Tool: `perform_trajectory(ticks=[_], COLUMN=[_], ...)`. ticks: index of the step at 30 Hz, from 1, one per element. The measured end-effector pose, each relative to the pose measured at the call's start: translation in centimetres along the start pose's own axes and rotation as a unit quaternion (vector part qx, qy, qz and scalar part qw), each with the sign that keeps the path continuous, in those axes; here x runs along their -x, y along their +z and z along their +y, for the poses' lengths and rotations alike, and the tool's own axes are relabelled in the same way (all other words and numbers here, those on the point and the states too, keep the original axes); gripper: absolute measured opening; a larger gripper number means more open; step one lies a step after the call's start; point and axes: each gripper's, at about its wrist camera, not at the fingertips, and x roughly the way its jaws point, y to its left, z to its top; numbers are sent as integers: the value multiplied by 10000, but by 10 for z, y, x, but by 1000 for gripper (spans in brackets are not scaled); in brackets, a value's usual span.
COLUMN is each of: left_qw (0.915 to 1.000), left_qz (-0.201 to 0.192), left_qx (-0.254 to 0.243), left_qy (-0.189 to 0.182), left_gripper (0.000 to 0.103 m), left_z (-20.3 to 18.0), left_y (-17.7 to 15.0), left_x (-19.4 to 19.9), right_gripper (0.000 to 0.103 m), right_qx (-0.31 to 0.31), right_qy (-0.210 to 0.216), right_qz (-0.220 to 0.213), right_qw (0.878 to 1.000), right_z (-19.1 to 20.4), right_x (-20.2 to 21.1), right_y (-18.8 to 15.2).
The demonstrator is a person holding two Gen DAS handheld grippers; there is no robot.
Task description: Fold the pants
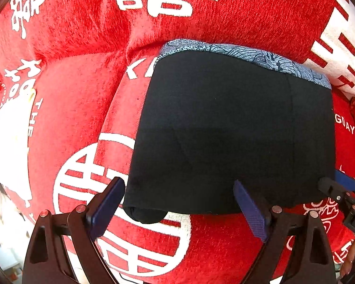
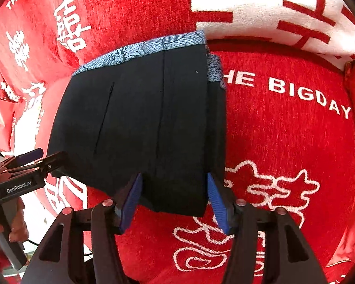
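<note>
— One compact bundle: the black pants [image 1: 234,130] lie folded into a squat rectangle on the red blanket [image 1: 78,99], with a blue patterned waistband [image 1: 246,56] peeking out along the far edge.
— So the folding looks finished?
— Nearly, I'd judge. The layers sit stacked, though the near left corner bulges a little.
— And the grippers?
— The left gripper [image 1: 179,203] stands wide apart, its blue pads straddling the near left portion of the bundle without pinching. The right gripper [image 2: 174,201] is spread too, pads either side of the near right edge, clear of the cloth; nothing is held.
— What remains?
— Perhaps tidying that corner; otherwise just lifting clear.
</note>
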Motion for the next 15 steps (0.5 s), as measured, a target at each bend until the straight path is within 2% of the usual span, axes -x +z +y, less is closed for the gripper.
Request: perform_trajectory(ticks=[3,15], left_qw=[10000,9999], left_qz=[9,64], left_qx=[-59,-122], left_qy=[43,103], left_gripper=[93,93], left_z=[-1,-6], left_y=[0,-1], left_x=[-2,-3], right_gripper=[71,71], right_qx=[-100,-433], right_qy=[12,86], right_qz=[-8,250], right_qw=[9999,9987], right_z=[-4,-20], right_x=[2,7], right_y=[-2,-12])
